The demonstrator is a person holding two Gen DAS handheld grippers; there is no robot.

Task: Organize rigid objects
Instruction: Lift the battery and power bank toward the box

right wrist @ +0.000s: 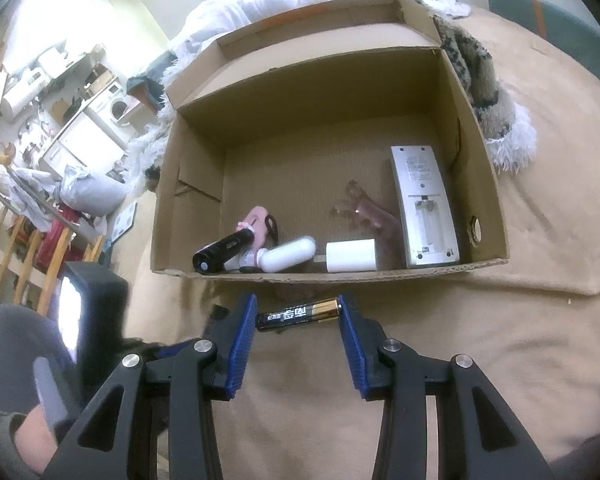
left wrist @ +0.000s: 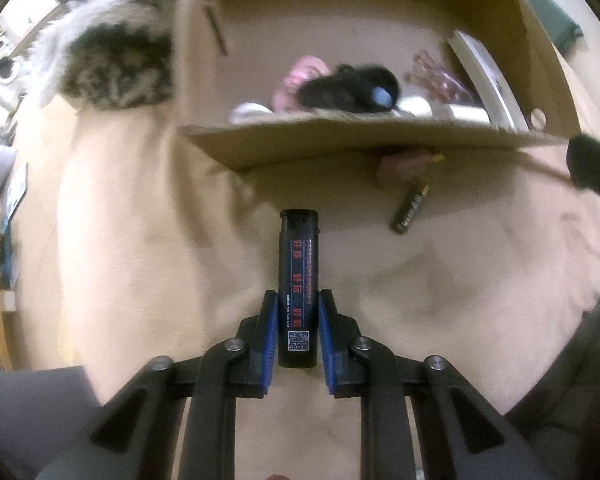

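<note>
Clamping a black lighter (left wrist: 299,286) between its blue pads, the left gripper (left wrist: 298,308) holds the slim body low down, near the end bearing a QR code, above a tan blanket (left wrist: 140,240). The lighter looks light and stiff, with smooth, likely slippery plastic sides; a hold across its flat faces near the middle would seem steadier than one at the very base. Red characters run along its length, and the capped head points toward the cardboard box (left wrist: 340,140) just ahead.

The right gripper (right wrist: 298,314) pinches an AA battery (right wrist: 300,315) end to end, one pad on each tip, just short of the box's near wall (right wrist: 340,276). Black with a gold band, the battery is small, hard and round, so it may roll or pop free from an end-on grip.

Inside the box lie a white remote control (right wrist: 424,208) turned face down with its battery bay open, a white cylinder (right wrist: 350,256), a white capsule-shaped case (right wrist: 288,254), a black tube (right wrist: 222,250), a pink item (right wrist: 258,216) and a clear pinkish clip (right wrist: 364,208). A furry throw (right wrist: 476,80) lies just beside the box.
</note>
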